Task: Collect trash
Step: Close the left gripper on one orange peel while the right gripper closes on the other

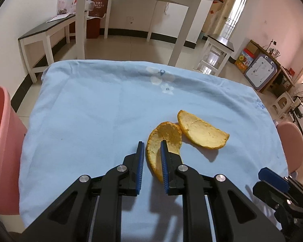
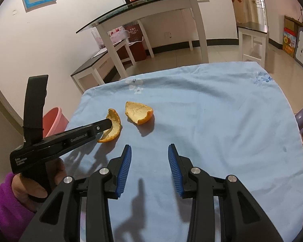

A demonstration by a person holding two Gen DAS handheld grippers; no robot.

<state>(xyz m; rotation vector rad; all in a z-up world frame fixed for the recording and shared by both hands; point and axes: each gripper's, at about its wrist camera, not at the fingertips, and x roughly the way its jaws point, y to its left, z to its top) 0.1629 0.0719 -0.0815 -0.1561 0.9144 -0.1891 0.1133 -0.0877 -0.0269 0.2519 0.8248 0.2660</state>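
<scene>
Two orange peels on the blue cloth

The near peel [image 1: 163, 141] sits between the left gripper's [image 1: 152, 149] narrowed jaws, contact unclear. The far peel [image 1: 202, 131] lies just beside it on the cloth [image 1: 91, 111]. The right gripper [image 2: 149, 155] hovers wide apart; a pink bin [image 2: 54, 119] stands left.

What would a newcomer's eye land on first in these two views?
The two orange peels on the pale blue tablecloth: the curled peel sits between the left gripper's narrowly parted jaws, and the flatter peel lies just right of it. Next, the pink bin beside the table's left edge. The right gripper hovers with jaws open and empty over bare cloth.
</scene>
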